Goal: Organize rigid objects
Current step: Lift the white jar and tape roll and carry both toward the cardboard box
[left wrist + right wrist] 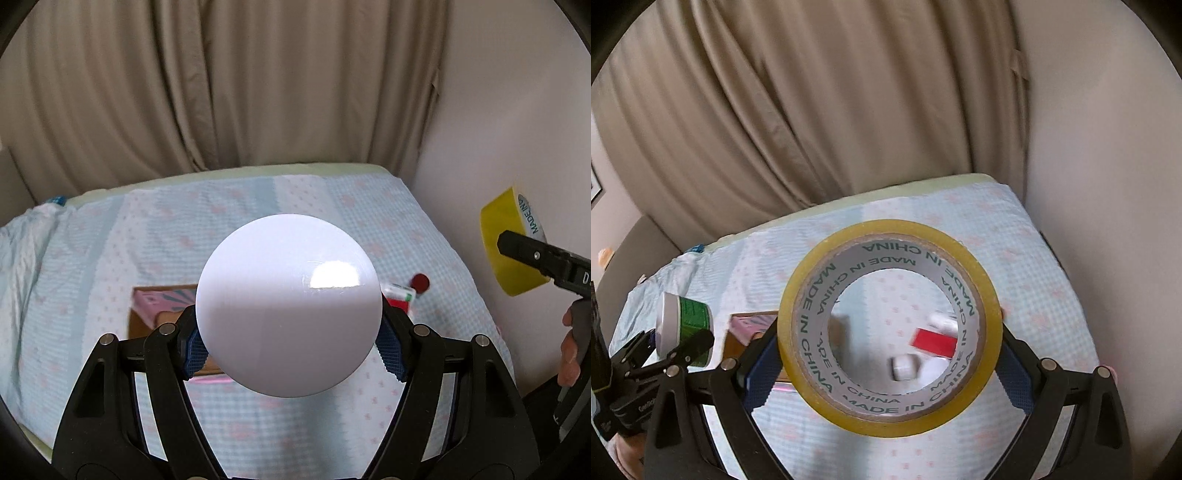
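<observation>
Two tools raised above the bed (92, 258); left tool (288, 347) clamping white-lidded jar (288, 306), right tool (890, 354) clamping tape roll (890, 417)

Soft even daylight; glare patch on white lid (334, 275); bedding blurred, perhaps motion; fisheye-bent edges.

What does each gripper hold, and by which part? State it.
Left gripper: a white-lidded green jar, clamped across its sides. Right gripper: a yellow tape roll, clamped across its outer rim, hole facing the camera.

The box (162, 306) lies on the bed (92, 251), left of the carton (400, 297) (curtain (184, 92) behind the bed).
</observation>
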